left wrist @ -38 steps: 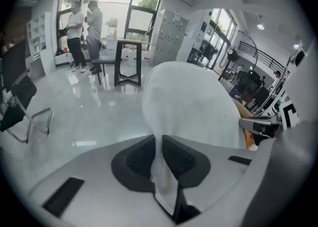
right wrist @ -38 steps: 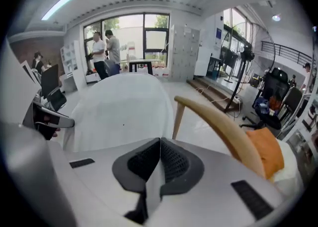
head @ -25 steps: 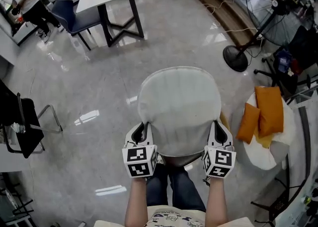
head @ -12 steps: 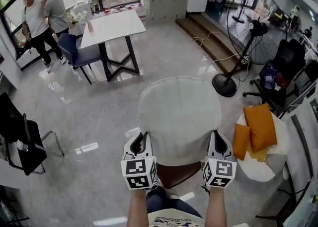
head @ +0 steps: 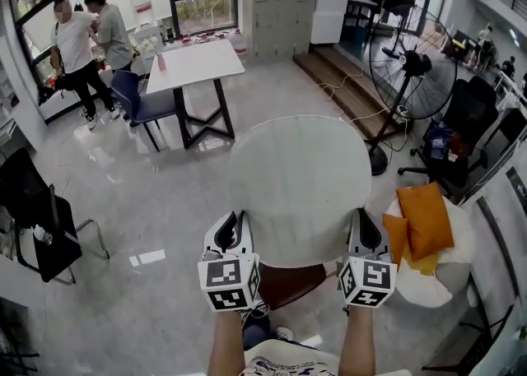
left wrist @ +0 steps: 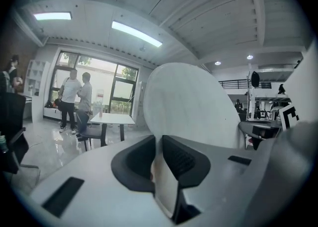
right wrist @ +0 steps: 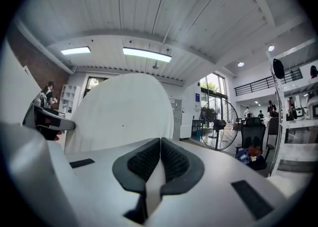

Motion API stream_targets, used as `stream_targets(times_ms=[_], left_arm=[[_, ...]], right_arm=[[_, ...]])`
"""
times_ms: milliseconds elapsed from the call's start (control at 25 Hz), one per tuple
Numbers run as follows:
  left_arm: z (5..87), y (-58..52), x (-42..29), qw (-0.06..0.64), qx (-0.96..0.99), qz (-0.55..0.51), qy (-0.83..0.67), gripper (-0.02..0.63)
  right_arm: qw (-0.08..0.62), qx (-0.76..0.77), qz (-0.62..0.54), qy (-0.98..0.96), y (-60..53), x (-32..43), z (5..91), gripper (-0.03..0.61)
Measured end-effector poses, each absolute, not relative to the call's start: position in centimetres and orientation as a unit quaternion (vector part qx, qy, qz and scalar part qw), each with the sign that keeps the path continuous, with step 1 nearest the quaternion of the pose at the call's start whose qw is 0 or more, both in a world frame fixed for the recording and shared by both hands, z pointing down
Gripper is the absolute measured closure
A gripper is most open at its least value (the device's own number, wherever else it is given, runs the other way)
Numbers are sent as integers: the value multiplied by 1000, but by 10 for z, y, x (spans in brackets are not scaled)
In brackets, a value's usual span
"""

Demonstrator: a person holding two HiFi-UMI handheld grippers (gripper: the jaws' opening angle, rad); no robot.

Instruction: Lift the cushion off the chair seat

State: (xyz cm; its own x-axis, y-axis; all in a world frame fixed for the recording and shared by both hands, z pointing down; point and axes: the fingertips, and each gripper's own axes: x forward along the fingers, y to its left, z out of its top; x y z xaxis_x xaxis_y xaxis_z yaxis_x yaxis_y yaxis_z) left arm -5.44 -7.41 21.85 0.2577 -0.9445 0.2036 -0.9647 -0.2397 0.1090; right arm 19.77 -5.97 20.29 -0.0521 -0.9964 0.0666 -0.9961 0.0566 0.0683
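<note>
**Head view**
- Cushion: a pale, rounded cushion is seen at frame centre. It is held clear of the brown chair seat, part of which shows below its near edge.
- Left gripper: the left gripper is set at the cushion's lower-left edge, with its jaws closed on that edge.
- Right gripper: the right gripper is set at the lower-right edge and is clamped there in the same way.
- Deciding relation: the cushion extends away from both grippers toward the top of the frame. It is gripped only along its near edge, one gripper to each side, and neither is placed nearer than the other.
- Surroundings: orange pillows lie at mid-right, well apart from the cushion.

**Left gripper view**
- Jaws: a narrow gap is kept between the jaws. It is filled by the cushion's edge, and the pads are pressed on it.
- Cushion: its pale face rises from the jaws toward the centre and right of the frame.

**Right gripper view**
- Jaws: the jaws are brought almost together, with a thin pale strip of the cushion pinched between them.
- Cushion: its face rises from the jaws toward the centre-left of the frame.

**Judgement**
- Progress: the lift is judged to be largely done.
- Next demand: because the cushion's bulk lies beyond the grips, both edges would need to be carried evenly so that it does not twist or slip.
</note>
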Motion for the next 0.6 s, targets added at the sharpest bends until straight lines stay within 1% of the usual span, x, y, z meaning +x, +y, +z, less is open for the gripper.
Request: stream_targets(times_ms=[280, 600], left_arm=[[181, -26, -63, 77, 778, 27, -622, 552], [168, 6, -71, 64, 772, 13, -632, 552]], right_arm=[[9, 677, -14, -736, -14, 190, 172, 560], [-8, 666, -30, -745, 13, 182, 157, 560]])
